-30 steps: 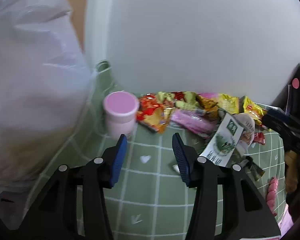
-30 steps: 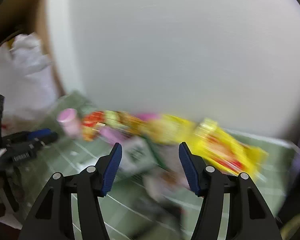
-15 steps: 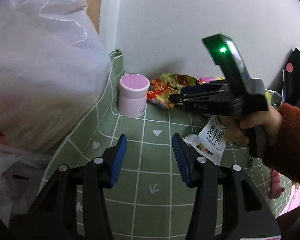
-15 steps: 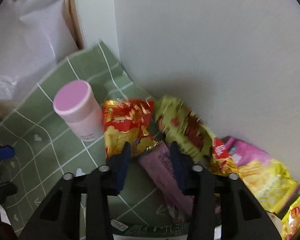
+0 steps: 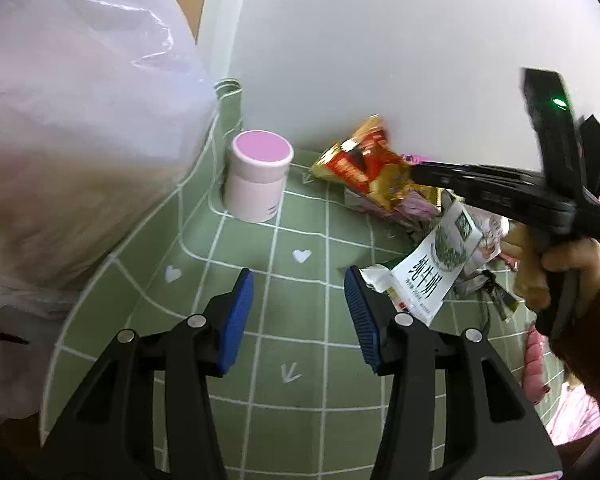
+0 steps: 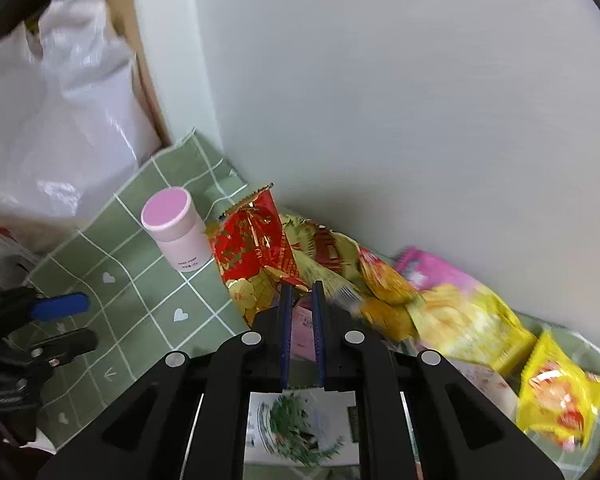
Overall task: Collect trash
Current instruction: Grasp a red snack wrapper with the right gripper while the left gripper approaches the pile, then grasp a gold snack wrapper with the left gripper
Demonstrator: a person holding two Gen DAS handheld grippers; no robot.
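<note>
My right gripper [image 6: 300,288] is shut on the edge of a red and gold snack wrapper [image 6: 256,248], lifted off the green checked cloth [image 6: 140,312] by the wall; it also shows in the left wrist view [image 5: 364,168] with the right gripper [image 5: 416,170] clamped on it. My left gripper [image 5: 298,280] is open and empty above the cloth [image 5: 300,360]. A white milk carton [image 5: 436,268] lies right of it. A white plastic trash bag [image 5: 80,120] bulges at the left.
A pink-lidded white jar [image 5: 260,176] stands by the wall near the bag. More yellow [image 6: 468,320] and pink wrappers [image 6: 428,272] lie piled along the wall at right. The wall closes the back.
My right gripper has closed on the red and gold wrapper and raised it from the pile. The left gripper has stayed open, nearly still.
</note>
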